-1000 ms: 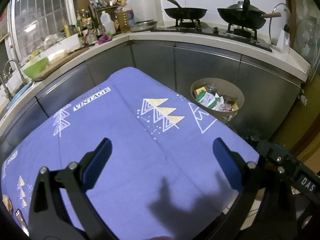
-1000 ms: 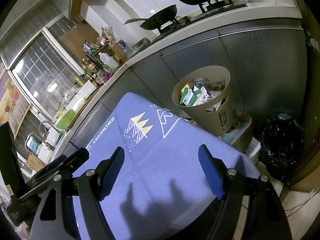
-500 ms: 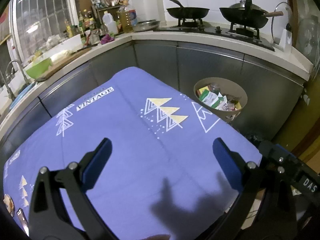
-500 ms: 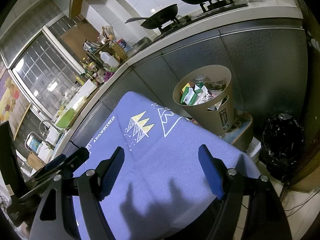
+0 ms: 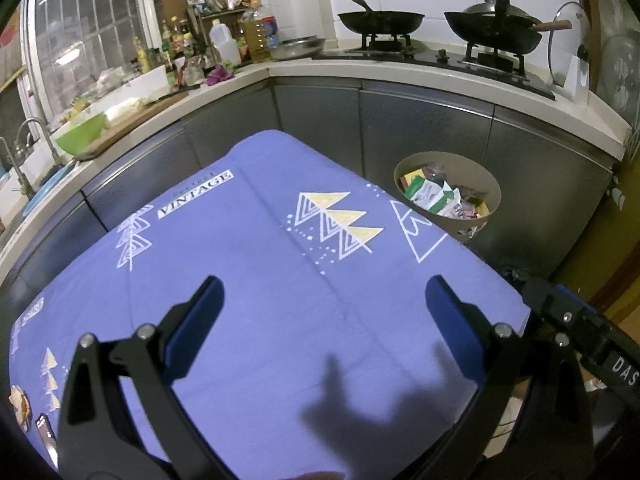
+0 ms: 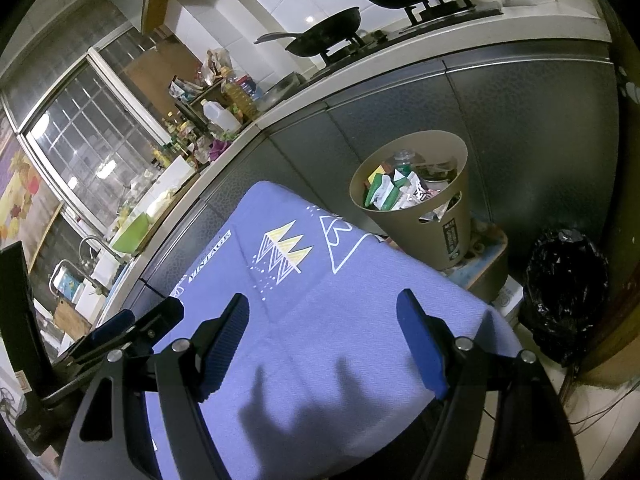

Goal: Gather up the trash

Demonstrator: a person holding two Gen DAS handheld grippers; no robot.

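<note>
Left wrist view: left gripper (image 5: pixel 320 304) w/ blue-padded fingers (image 5: pixel 196 316) spread wide apart, nothing between them, hovering over the purple cloth-covered desk (image 5: pixel 256 280) w/ white triangle print. Right gripper (image 6: pixel 324 328) same: fingers (image 6: pixel 420 344) apart, empty, above the desk's near edge.

Change vs 1 s ago: almost none. Left cam has tilted/risen a touch, so stove and counter sit a bit lower in frame; right cam approx. static. Neither gripper has closed on anything.

Task's thing: tan round plastic waste bin (image 6: pixel 416 200) stands beyond the desk's far right corner, against the grey cabinet fronts, raised on some low stand. Already holds green/white wrappers (image 6: pixel 384 190), a bottle, misc. packets, filled to near the rim. Black plastic bag (image 6: pixel 564 292) on floor to its right, well apart from the desk.

Desk cloth bare in front of both grippers. Small brownish scrap (image 5: pixel 20 406) at far left edge of desk, too blurred to ID; maybe leftover trash.

Judgement: collection looks nearly done or paused; next likely check of that left-edge item.
</note>
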